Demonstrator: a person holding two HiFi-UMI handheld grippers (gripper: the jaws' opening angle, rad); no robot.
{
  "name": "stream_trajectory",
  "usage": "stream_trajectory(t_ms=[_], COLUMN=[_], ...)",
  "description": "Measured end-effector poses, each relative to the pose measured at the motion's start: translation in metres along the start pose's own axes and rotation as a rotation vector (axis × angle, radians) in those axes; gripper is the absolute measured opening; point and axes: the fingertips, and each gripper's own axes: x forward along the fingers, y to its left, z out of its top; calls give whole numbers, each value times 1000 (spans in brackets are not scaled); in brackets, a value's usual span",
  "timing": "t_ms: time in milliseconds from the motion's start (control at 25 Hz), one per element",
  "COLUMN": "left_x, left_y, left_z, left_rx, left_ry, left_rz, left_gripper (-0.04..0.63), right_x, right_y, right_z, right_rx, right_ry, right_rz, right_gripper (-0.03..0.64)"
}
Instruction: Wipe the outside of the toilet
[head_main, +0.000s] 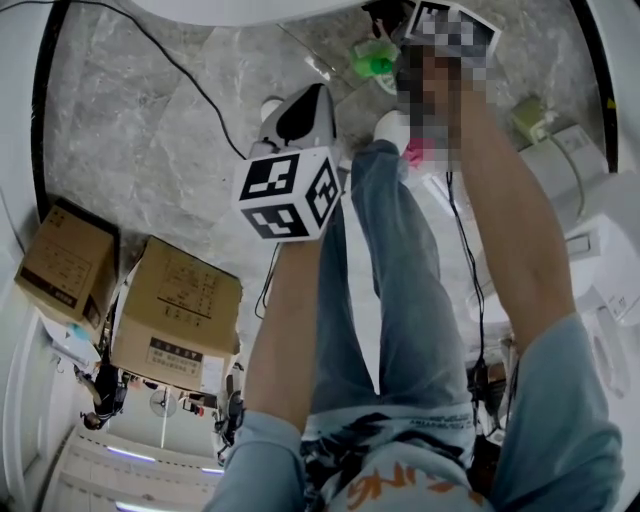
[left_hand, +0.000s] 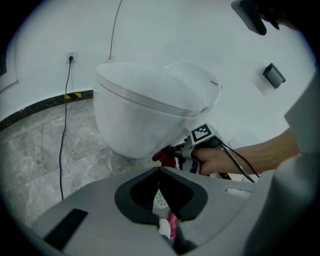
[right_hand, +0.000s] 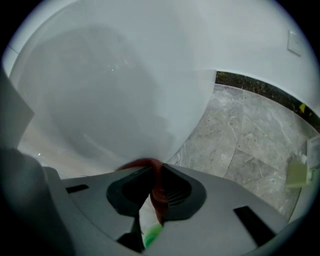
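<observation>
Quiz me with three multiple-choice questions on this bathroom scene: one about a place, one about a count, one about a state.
1. Where is the red cloth?
A) lying on the floor
B) pressed against the lower outside of the toilet
C) hung on the wall

2. How many cardboard boxes stand on the floor?
A) one
B) two
C) four

3. How is the toilet's lid?
A) down
B) raised
C) taken off

Answers:
1 B: the right gripper is shut on the cloth, which touches the white bowl.
2 B: the head view shows two boxes side by side.
3 A: the left gripper view shows the lid lying flat on the bowl.
</observation>
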Motion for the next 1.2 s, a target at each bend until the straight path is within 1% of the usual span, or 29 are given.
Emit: stream_trajectory(t_ms=[80, 160, 360, 480, 640, 840, 960, 1080, 1200], left_x=[1, 3, 3, 2, -5, -17, -29, -45, -63], left_y=[-4, -7, -16, -24, -42, -58, -67, -74, -73], left_z=[0, 0, 0, 4, 15, 33, 47, 60, 74], left_rx=[8, 14, 29, 36, 63, 78, 75, 91, 73], left_ry=[5, 8, 15, 12, -2, -34, -63, -82, -107], left_rz=[-4, -5, -5, -10, -29, -36, -39, -43, -28], left_gripper=[-6, -6, -6, -6, -6, -6, -6, -6, -6], right_x=[-4, -10, -28, -43, -72, -121, -152, -182, -213], right_y=[-15, -30, -48, -46, -46, -41, -36, -23, -5], right_z=[14, 29, 63, 64, 59, 65, 74, 79, 88], right_rx=[-21, -9, -16, -21, -63, -97, -157, -204, -208], right_ry=[-28, -62, -138, -130, -134, -190, -232, -264, -310], right_rz=[-24, -39, -34, -17, 1, 28, 31, 36, 46], right_gripper=[52, 51, 51, 51, 51, 51, 51, 51, 51])
